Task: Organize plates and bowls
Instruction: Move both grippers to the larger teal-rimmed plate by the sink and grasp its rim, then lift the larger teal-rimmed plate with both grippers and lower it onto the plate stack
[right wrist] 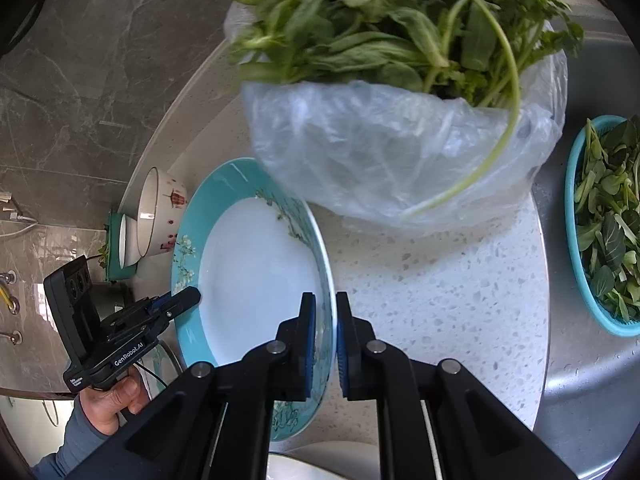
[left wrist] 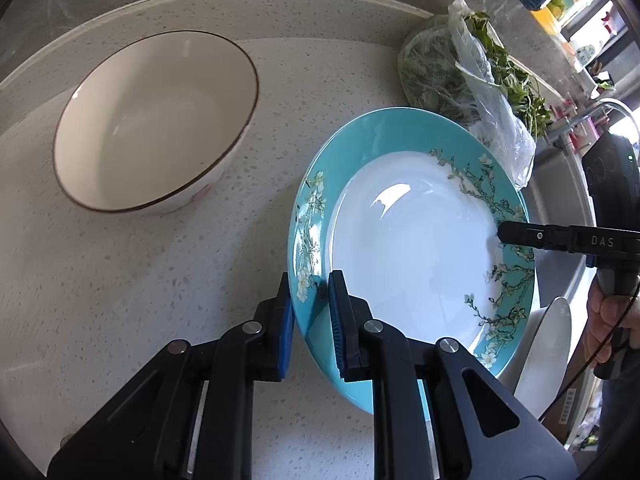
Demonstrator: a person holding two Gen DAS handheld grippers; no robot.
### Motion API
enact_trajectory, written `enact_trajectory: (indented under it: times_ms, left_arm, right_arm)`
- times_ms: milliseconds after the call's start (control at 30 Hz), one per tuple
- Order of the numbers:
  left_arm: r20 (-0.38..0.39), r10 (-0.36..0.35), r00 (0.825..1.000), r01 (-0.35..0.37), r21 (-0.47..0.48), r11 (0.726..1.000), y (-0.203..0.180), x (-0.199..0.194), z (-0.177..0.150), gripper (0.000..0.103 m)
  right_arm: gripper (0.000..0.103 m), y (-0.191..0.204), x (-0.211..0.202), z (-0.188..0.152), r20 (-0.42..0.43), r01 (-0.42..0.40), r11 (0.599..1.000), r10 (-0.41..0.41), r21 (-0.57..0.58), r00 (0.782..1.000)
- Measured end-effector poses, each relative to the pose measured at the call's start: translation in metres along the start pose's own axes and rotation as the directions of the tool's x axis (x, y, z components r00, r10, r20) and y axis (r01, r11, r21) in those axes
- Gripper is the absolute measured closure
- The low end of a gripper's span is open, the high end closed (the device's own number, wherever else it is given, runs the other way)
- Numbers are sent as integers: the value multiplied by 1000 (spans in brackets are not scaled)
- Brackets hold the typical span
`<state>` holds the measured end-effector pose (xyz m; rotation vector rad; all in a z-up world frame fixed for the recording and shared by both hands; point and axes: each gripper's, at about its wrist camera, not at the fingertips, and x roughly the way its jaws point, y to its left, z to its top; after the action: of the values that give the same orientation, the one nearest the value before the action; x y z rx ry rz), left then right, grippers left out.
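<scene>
Left wrist view: we've got the plate (left wrist: 408,240) tilted above the counter (left wrist: 140,280), left gripper (left wrist: 313,312) & right gripper (right wrist: 323,336) fingers each clamped on opposite rims. Bowl (left wrist: 156,120) sits nearby, bag of greens (right wrist: 400,100) beside the plate.

A: Any writing you can read here?

B: Two bits, both on the handheld tools. In the left wrist view, the black right tool (left wrist: 500,234) reaching in from the side carries the white letters "DAS" along its arm.

A: And from the other camera?

B: In the right wrist view, the black left tool (right wrist: 192,296) has "GenRobot.AI" printed in white along its body. A smaller white label sits near its handle end, too small to read.

A: Anything else?

B: A pale label with a barcode-like strip shows at the lower right of the left wrist view, unreadable.
</scene>
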<state>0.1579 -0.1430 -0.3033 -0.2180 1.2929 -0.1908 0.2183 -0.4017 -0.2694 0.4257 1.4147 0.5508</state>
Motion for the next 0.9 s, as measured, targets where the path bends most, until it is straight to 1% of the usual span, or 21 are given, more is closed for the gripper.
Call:
enact_trajectory:
  times_ms: [267,367,467,600,733,900]
  left_arm:
    - [29,-9,1000,10,-22,1000,11,-24,-11,89]
    - [48,-19,999,21,-32,999,16,-41,-18,89]
    - [85,-23,996,26,-36,999,22,-64,-26,89]
    - [123,-12,992,17,-36,999,29,-94,-39,89]
    - [146,-18,989,27,-60,998,47,-121,-60,89]
    - [143,-8,990,22,-97,995,81,-149,-106,89]
  right_arm:
    - [90,20,-4,-7,12,-12,1000,12,-28,1000]
    - [90,28,-7,-10,17,-21,999,22,-39,1000]
    - [90,40,-11,-16,19,-30,998,31,-56,999]
    - [90,66,-13,-29,26,-49,995,51,-82,998]
    - [90,98,-13,-44,32,-72,990,76,-117,997]
    - [90,142,-3,-69,28,-85,982,91,-171,995]
